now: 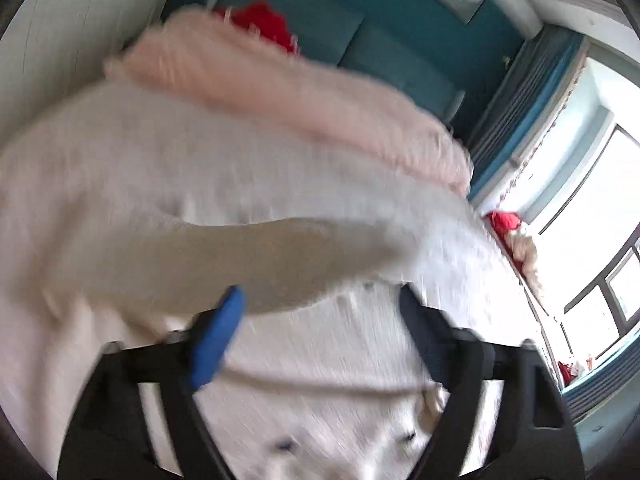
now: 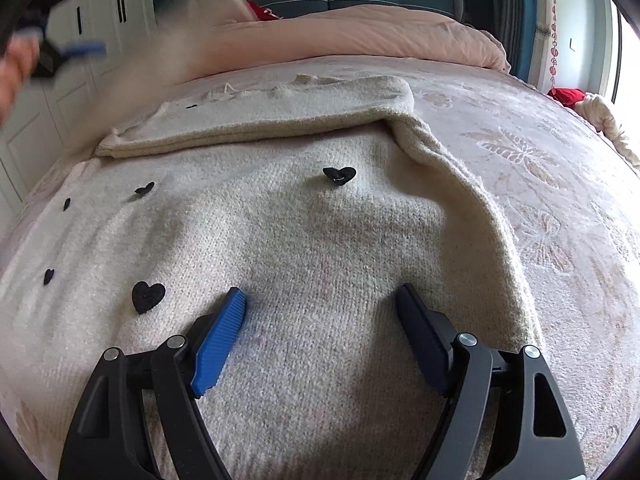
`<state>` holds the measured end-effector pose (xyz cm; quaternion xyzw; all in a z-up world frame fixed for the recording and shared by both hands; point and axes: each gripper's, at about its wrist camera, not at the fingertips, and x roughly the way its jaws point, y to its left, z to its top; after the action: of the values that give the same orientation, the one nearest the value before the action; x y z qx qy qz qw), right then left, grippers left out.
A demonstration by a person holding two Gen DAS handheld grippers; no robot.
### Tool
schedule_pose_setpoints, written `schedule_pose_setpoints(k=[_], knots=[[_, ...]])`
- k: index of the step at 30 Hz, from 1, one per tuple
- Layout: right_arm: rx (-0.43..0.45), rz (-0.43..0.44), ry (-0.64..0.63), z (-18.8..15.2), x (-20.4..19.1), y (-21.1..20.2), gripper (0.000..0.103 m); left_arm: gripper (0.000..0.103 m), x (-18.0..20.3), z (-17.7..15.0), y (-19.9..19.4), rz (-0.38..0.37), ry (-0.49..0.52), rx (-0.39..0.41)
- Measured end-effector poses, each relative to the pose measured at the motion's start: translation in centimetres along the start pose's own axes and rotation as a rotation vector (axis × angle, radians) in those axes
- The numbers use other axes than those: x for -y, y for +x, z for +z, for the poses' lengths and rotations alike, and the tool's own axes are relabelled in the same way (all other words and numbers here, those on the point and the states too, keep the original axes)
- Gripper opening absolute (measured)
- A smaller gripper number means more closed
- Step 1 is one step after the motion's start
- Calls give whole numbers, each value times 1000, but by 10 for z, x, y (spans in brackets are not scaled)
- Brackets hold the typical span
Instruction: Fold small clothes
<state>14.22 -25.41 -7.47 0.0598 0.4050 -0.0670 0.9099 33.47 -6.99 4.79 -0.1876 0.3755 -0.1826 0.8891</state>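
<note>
Soft cream knit sweater [image 2: 304, 248] on bed [image 2: 560, 208]: light, floppy, stretchy.
Both tongs, left [image 1: 320, 320] and right [image 2: 320, 320], wide open, empty; pinch doubled hem or sleeve edge.

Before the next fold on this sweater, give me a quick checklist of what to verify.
1. Right gripper open over the sweater: ok.
2. Nothing pinched between its fingers: ok.
3. Sleeve folded across the top: ok.
4. Right edge of the sweater flat: not ok, a ridge runs down it.
5. Left gripper open: ok, though its view is blurred.
6. Left side of the sweater flat: cannot tell.
</note>
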Motion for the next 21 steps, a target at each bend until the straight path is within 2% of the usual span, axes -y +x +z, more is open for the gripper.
schedule_pose_setpoints(k=[1, 2, 3, 4, 6, 7, 9, 11, 12, 14, 16, 18, 20, 21], knots=[[-1, 5, 3, 1, 0, 0, 77, 81, -3, -30, 14, 8, -39, -45], [-4, 16, 7, 2, 1, -1, 77, 81, -10, -43, 20, 13, -69, -74], [-7, 35, 12, 3, 2, -2, 80, 81, -25, -63, 27, 27, -144, -112], [-9, 52, 15, 3, 2, -3, 84, 81, -42, -74, 27, 33, -211, -124], [-28, 83, 18, 10, 2, -9, 85, 81, -84, -88, 14, 36, -350, -114], [-33, 82, 23, 15, 2, -12, 85, 81, -96, -86, 9, 39, -379, -106], [6, 136, 78, 39, 1, -23, 85, 81, -130, -66, -2, 54, -428, -61], [39, 184, 116, 77, -5, -21, 85, 81, -155, -48, -3, 73, -462, -34], [27, 205, 127, 98, -10, -12, 85, 81, -168, -38, -4, 68, -494, -24], [5, 259, 189, 140, -16, 16, 85, 81, -182, -26, -3, 53, -552, -8], [-21, 282, 264, 166, -17, 47, 85, 80, -202, -26, -1, 33, -627, 17], [-101, 266, 346, 187, -16, 92, 85, 78, -219, -26, 5, 21, -709, 21], [-179, 235, 405, 194, -17, 125, 83, 72, -234, -33, 3, -17, -801, 42], [-199, 213, 430, 194, -19, 138, 74, 68, -239, -34, 0, -33, -823, 54]])
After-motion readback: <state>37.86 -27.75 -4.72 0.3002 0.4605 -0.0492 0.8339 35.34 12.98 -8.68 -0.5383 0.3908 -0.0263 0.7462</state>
